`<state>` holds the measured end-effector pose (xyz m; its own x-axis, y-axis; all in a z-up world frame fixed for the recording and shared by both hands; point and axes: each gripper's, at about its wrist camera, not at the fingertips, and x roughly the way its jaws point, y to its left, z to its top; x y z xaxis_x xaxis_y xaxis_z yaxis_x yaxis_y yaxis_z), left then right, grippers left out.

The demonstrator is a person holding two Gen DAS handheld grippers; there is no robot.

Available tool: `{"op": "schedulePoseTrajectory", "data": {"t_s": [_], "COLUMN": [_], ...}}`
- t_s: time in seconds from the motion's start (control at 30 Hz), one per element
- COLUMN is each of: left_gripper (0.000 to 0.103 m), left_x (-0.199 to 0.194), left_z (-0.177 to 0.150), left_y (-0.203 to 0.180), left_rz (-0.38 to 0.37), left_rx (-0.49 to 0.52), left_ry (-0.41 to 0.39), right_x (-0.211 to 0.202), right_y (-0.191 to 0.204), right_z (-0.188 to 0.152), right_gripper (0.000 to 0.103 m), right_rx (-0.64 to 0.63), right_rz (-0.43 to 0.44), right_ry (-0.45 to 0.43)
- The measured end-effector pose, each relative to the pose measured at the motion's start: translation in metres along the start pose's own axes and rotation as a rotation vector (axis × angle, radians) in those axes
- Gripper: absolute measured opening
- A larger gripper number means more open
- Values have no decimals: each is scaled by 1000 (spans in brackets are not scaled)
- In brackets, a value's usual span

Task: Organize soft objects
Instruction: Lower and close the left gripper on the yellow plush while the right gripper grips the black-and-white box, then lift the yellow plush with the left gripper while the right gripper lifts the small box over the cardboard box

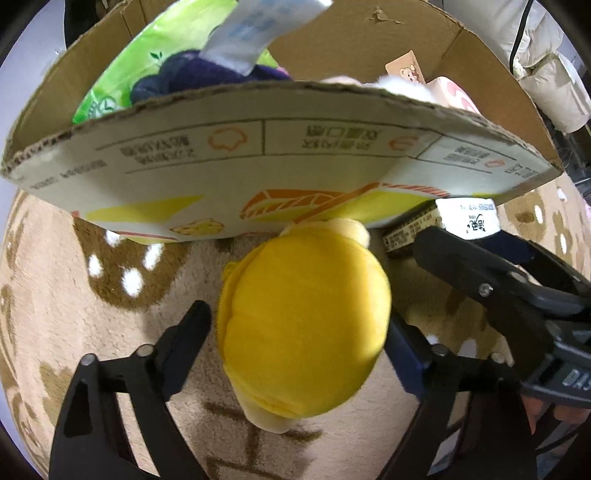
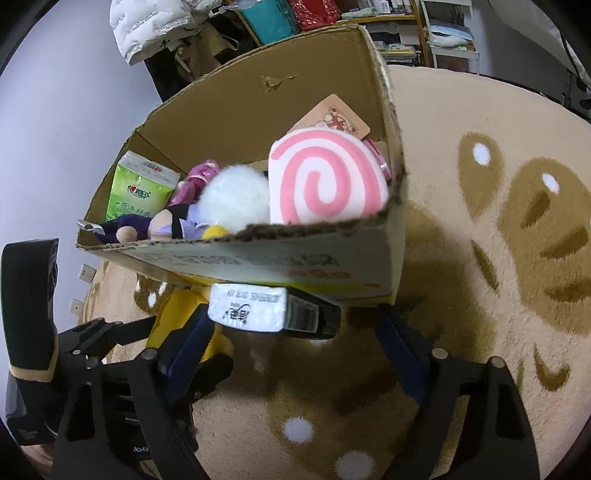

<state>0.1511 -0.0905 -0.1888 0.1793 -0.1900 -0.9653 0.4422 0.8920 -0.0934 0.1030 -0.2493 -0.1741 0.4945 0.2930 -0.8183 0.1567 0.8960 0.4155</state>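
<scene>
A yellow plush toy sits between the fingers of my left gripper, which is shut on it just in front of the cardboard box. The toy also shows in the right wrist view. My right gripper is open around a white and black tissue pack that lies against the box's near wall; whether the pads touch it I cannot tell. The pack also shows in the left wrist view. Inside the box lie a pink spiral plush, a white fluffy ball, a dark doll and a green tissue pack.
The box stands on a beige rug with brown deer pattern. Shelves and bags stand behind the box, with a white padded jacket hanging at the back left. My left gripper's body sits close beside the right one.
</scene>
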Motion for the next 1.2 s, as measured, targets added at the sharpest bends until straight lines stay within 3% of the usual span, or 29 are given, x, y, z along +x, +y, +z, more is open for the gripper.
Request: {"op": "schedulePoseTrajectory", "data": {"t_s": [0.07,0.23,0.5,0.93,1.2], "left_gripper": [78,75,75,75,75], "left_x": [0,-2,-28,-104,-145], "left_z": [-1,-7,-16,-57,-31], "left_y": [1,1,12,14,-2], "left_rz": [-10,10,41,167,209], "left_rx": [5,5,-50,-23,-36], "left_ry": [0,-8,-60,-288,-462], "right_x": [1,-1,-14,-70,-114], "right_y": [2,15,8,30,50], "right_z": [0,-3,-7,-9,-3], "right_gripper": [74,59,57,57,57], "right_rx": [-12,-46,-64,-131,-192], "right_rz": [4,-19,-51,-16,17], "right_ry": [11,-13,-47,-195,-326]}}
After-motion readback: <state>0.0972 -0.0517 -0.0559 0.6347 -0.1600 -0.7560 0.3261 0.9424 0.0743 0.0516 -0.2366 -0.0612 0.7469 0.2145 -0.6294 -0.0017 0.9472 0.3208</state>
